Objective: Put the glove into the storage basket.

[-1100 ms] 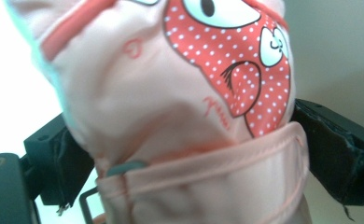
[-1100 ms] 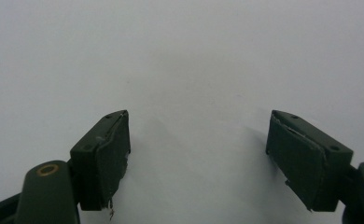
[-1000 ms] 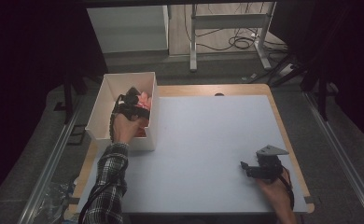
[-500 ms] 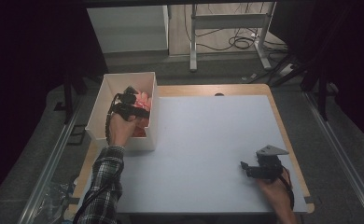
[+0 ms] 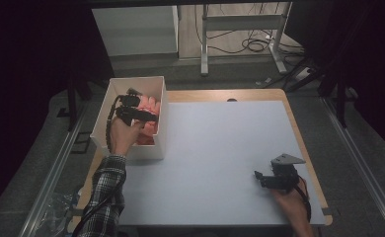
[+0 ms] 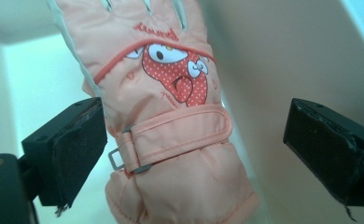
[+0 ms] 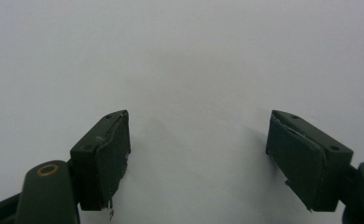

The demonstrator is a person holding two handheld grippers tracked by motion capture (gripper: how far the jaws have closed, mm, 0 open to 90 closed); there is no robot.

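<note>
A peach-pink winter glove [image 6: 171,93] with a red spotted cartoon patch and a wrist strap lies inside a white box [image 5: 131,150] at the table's left. My left gripper [image 5: 151,117] hangs over the box, and in the left gripper view it [image 6: 199,144] is open: the glove's cuff lies between the pads, with a wide gap to the right pad [image 6: 329,149]. The glove [image 5: 148,106] shows as pink in the box. My right gripper [image 5: 257,177] rests low at the front right, open [image 7: 199,154] over bare white surface.
A white mat [image 5: 220,148] covers the wooden table [image 5: 299,143]. Beyond the far edge stand a white cabinet [image 5: 136,29] and a metal frame [image 5: 240,24] with cables on the floor.
My left gripper has risen slightly over the box. The right gripper has stayed in place.
</note>
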